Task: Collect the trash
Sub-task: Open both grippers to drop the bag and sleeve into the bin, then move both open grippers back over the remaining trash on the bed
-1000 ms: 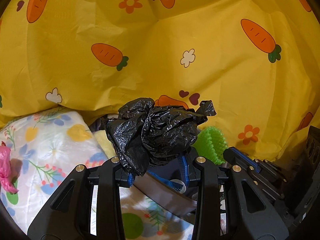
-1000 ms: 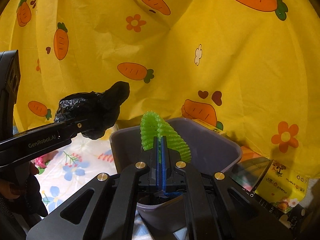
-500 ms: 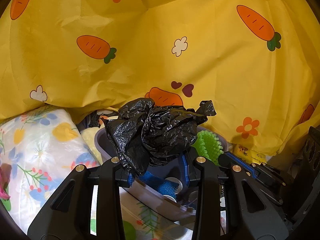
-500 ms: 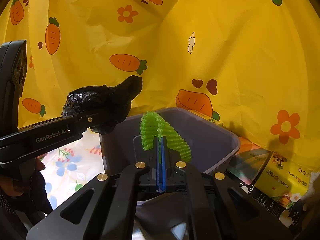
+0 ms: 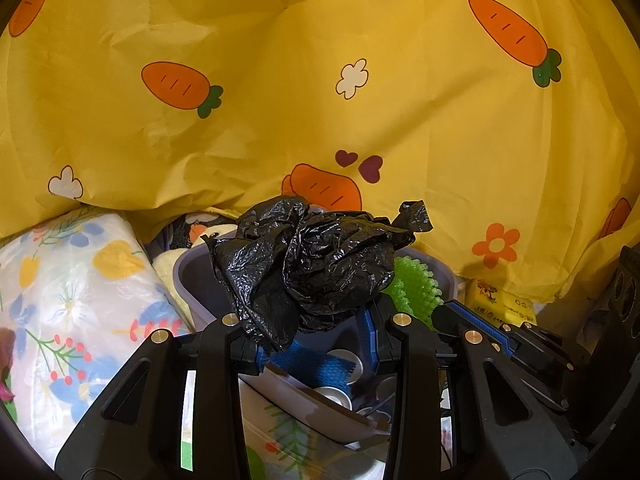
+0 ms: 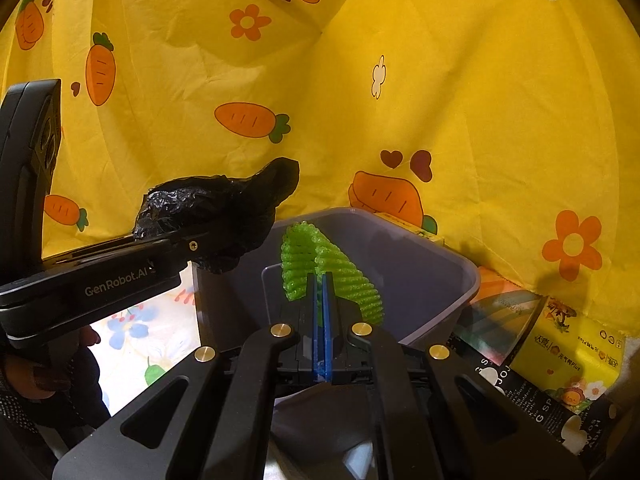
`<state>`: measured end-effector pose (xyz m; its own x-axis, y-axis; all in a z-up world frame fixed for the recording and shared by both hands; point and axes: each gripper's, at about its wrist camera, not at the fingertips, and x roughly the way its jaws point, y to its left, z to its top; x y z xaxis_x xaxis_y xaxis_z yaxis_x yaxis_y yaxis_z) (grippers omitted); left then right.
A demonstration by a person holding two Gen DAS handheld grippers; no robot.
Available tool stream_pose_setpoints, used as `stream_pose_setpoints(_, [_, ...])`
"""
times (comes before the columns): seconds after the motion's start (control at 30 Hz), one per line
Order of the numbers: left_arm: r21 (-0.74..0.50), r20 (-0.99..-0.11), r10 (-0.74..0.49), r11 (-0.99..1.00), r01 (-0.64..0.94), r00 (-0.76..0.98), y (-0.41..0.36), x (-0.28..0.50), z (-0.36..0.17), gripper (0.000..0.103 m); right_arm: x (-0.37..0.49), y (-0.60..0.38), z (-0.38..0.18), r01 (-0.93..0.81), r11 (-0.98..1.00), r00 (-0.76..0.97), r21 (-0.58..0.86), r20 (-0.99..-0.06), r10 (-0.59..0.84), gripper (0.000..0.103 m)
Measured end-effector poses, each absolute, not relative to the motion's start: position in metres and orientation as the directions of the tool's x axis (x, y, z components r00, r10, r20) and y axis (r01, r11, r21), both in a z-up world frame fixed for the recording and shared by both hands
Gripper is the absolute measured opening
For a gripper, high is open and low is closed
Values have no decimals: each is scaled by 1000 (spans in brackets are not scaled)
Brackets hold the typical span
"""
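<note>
My left gripper (image 5: 316,336) is shut on a crumpled black plastic bag (image 5: 312,264) and holds it over the near rim of a grey plastic bin (image 5: 196,280). The bag (image 6: 216,216) and the left gripper (image 6: 192,246) also show in the right wrist view, at the bin's left rim. My right gripper (image 6: 320,292) is shut on a green foam fruit net (image 6: 320,264) and holds it above the open bin (image 6: 440,272). The net (image 5: 416,288) and the right gripper (image 5: 444,312) show at the right of the left wrist view. Small round tins (image 5: 332,394) lie in the bin.
A yellow carrot-print cloth (image 5: 320,80) hangs behind everything. A floral table cover (image 5: 60,300) lies to the left of the bin. Yellow and black snack packets (image 6: 560,368) lie to the right of the bin. A printed package (image 5: 192,232) lies behind the bin.
Both grippers have moved forward toward the bin with their loads. The black bag has gone from beside the bin to over its rim. The green net is now above the bin's opening.
</note>
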<state>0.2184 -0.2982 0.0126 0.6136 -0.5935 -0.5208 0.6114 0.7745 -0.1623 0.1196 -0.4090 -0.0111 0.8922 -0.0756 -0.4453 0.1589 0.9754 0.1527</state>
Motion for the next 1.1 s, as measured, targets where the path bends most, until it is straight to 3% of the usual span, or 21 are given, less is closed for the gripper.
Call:
stream_pose_setpoints(0.57, [-171,-529,-614,753,635,586,-308,220,7,37,121,-412,-17,170,974,884,153,-460,-82,3])
stream_pose_setpoints(0.63, [-176,-528,-621,748,640,579,-308,220,6,40,121,-412,-18,174,973,883,153,-461,-86,4])
stream_pose_setpoints(0.73, [-182,-520,-620,753,633,588,-307,220,5,59,123,-414,-19,179,972,878,154,-470,-87,4])
stream_pose_setpoints(0.77, [-183,-512,-619,756,628,596,-305,219,6,70,123,-415,-19,179,971,877,155,-472,-87,7])
stream_pose_setpoints(0.8, [-186,-504,-618,760,622,604,-303,218,6,77,123,-415,-20,182,971,877,155,-472,-89,17])
stream_pose_setpoints(0.83, [-188,-494,-614,767,614,616,-300,218,7,78,123,-415,-20,185,970,877,155,-471,-92,25])
stream_pose_setpoints(0.87, [-185,-490,-607,774,606,626,-297,217,8,81,122,-416,-21,187,970,879,155,-468,-95,39])
stream_pose_setpoints(1.1, [-164,-480,-535,834,528,696,-268,213,9,91,119,-416,-22,204,967,878,155,-465,-110,49])
